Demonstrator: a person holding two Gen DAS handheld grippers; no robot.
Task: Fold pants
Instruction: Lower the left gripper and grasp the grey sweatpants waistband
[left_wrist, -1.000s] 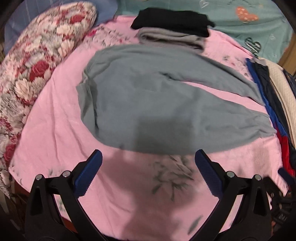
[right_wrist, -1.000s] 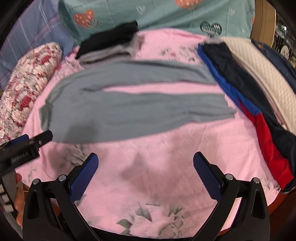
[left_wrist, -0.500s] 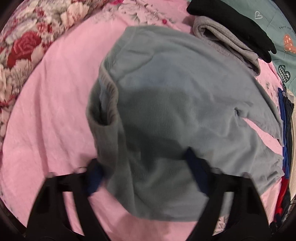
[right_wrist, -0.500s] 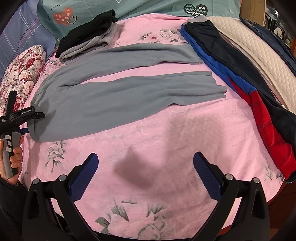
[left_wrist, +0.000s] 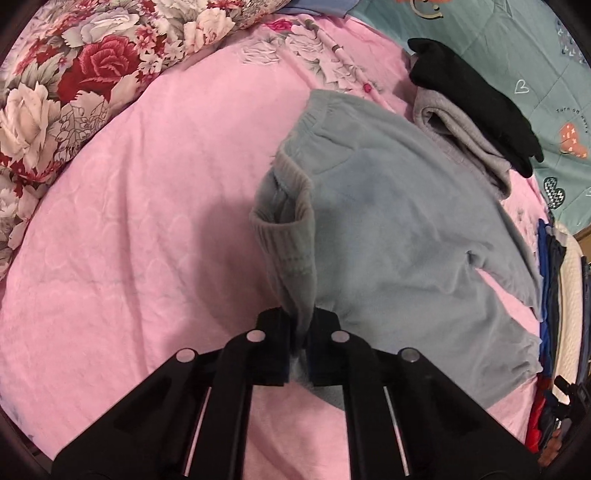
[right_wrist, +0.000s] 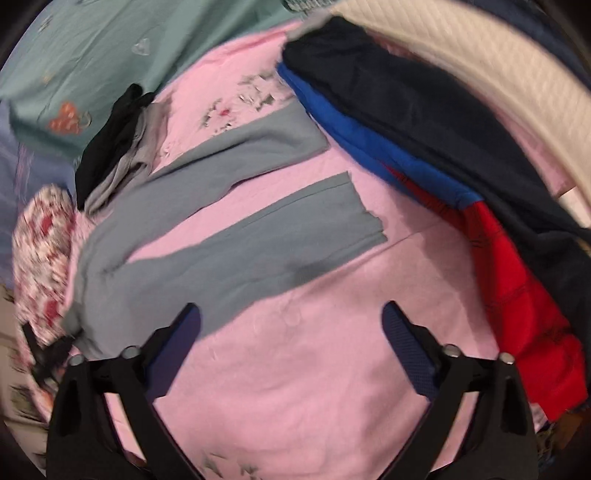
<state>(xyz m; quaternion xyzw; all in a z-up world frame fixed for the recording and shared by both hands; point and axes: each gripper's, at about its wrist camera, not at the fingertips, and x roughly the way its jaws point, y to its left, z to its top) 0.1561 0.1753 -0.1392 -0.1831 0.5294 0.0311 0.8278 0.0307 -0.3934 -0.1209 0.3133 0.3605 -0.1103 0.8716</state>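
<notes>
Grey fleece pants (left_wrist: 399, 236) lie spread on a pink bedsheet (left_wrist: 147, 221). My left gripper (left_wrist: 302, 332) is shut on the near corner of their ribbed waistband (left_wrist: 291, 236), which is lifted and folded up. In the right wrist view the pants (right_wrist: 229, 251) lie with both legs pointing to the far right. My right gripper (right_wrist: 291, 332) is open and empty above the sheet, near the nearer leg's hem (right_wrist: 362, 218). The left gripper (right_wrist: 44, 354) shows blurred at the far left there.
A folded black and grey pile (left_wrist: 476, 110) lies beyond the pants. A floral pillow (left_wrist: 74, 81) is at the left. Dark, blue and red clothes (right_wrist: 443, 177) and a cream quilt (right_wrist: 498, 74) lie along the right edge. A teal blanket (right_wrist: 92, 55) is behind.
My left gripper has moved onto the waistband corner and shut on it, lifting it. My right gripper has swung toward the leg ends and stays open.
</notes>
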